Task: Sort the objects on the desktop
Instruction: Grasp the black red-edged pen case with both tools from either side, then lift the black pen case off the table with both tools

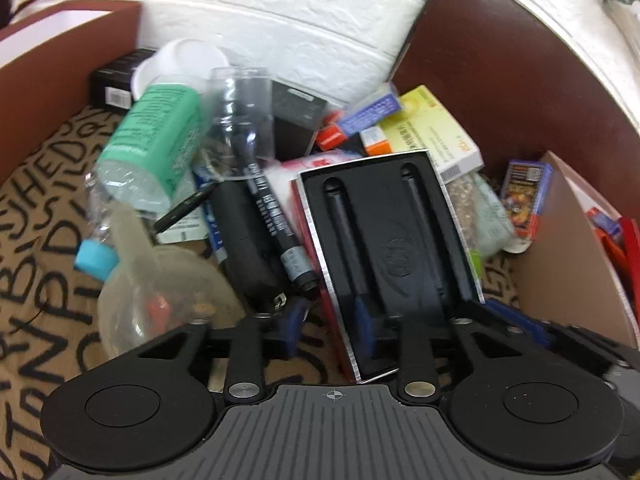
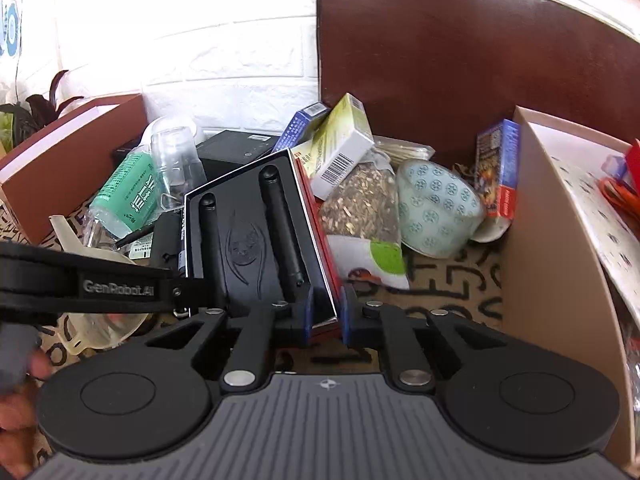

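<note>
Here, line by line:

Right tool (image 2: 325, 312): its blue-padded fingers (image 2: 307, 312) are pinched narrow on the near corner of the flat black tray with two moulded rod-shaped slots (image 2: 256, 236), gripping the tray's red-edged rim.

Left tool (image 1: 332, 320): spread wide, with one blue pad (image 1: 294, 318) beside the tray's near left edge and the other finger off past its right side, blurred; nothing is clamped between them.

Black tray (image 1: 384, 248): lies tilted in the middle of the pile, its near end raised toward the tools, its far end resting against the boxes behind.

Left of the tray: a clear plastic bottle with a green label and light blue cap (image 1: 152, 148) lies on its side, next to a clear plastic cup (image 1: 242, 112), a black marker pen (image 1: 276, 220) and a translucent plastic funnel-shaped piece (image 1: 160, 292).

Right of the tray: a clear bag of brown dried bits (image 2: 360, 200), a pale green patterned paper cup lying on its side (image 2: 436, 208), and a yellow-green and white carton with a barcode (image 2: 340, 148).

Far right: a blue and orange printed card box (image 2: 498, 168) stands upright against a beige divider panel (image 2: 560, 260).

Bench (image 1: 40, 280): covered in a tan cloth printed with black letters.

Backdrop: a white embossed brick wall (image 1: 280, 12) and a dark brown curved panel (image 2: 460, 60).
</note>
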`<state>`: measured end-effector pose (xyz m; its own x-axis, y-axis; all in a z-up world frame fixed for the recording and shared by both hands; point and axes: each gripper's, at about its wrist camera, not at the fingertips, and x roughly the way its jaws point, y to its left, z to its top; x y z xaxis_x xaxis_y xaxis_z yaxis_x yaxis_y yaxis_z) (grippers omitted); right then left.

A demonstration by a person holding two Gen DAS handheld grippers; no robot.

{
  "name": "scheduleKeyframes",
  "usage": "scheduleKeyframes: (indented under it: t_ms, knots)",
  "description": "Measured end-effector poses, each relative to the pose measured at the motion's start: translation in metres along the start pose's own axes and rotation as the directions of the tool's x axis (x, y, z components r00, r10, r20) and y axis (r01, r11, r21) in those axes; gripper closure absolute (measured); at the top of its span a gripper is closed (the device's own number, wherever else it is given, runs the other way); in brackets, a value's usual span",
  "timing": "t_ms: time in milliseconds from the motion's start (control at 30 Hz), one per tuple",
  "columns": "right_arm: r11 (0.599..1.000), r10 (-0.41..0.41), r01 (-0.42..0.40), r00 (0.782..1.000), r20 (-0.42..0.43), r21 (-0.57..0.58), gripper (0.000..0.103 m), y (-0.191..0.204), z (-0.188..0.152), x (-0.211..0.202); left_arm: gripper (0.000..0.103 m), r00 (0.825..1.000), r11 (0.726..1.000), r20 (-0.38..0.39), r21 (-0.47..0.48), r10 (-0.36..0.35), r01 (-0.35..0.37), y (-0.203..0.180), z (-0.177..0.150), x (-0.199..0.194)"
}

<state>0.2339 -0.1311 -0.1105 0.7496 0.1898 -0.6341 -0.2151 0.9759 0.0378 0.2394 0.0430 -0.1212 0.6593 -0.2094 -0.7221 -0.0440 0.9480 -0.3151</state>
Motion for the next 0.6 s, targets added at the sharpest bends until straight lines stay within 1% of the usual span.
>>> scheduleKeyframes:
  t_ms: [33, 67, 100, 267, 333, 433, 600]
  knots:
    - [1.0, -0.003, 0.003, 1.0, -0.003, -0.001, 0.089, 0.0, -0.001, -0.001, 0.063, 1.0, 1.0, 0.005, 0.013, -0.002, 0.002, -0.001, -0.001, -0.001]
    - [1.0, -0.004, 0.004, 1.0, -0.006, -0.007, 0.089, 0.001, -0.001, -0.001, 0.087, 1.0, 0.999, 0.004, 0.031, -0.021, 0.021, -0.002, -0.002, -0.001]
    - [1.0, -0.008, 0.008, 1.0, -0.012, -0.011, 0.089, 0.002, -0.001, -0.002, 0.096, 0.999, 0.999, 0.002, 0.037, -0.04, 0.039, -0.002, -0.002, -0.002]
    - [1.0, -0.002, 0.002, 1.0, -0.031, 0.0, 0.089, 0.004, -0.008, -0.009, 0.099, 1.0, 0.999, -0.011, 0.034, -0.018, 0.018, -0.005, -0.007, -0.011]
    - [1.0, 0.012, -0.012, 0.999, -0.046, 0.001, 0.09, 0.004, -0.015, -0.016, 0.1, 0.999, 0.999, -0.03, 0.037, -0.012, 0.013, -0.006, -0.013, -0.02]
    - [0.999, 0.035, -0.033, 0.997, -0.063, 0.026, 0.09, 0.001, -0.03, -0.036, 0.099, 0.997, 0.998, -0.075, 0.057, -0.018, 0.023, -0.007, -0.028, -0.036]
    - [0.99, 0.099, -0.087, 0.99, -0.102, 0.113, 0.09, -0.005, -0.067, -0.074, 0.098, 0.99, 0.992, -0.132, 0.115, -0.043, 0.058, -0.005, -0.06, -0.062]
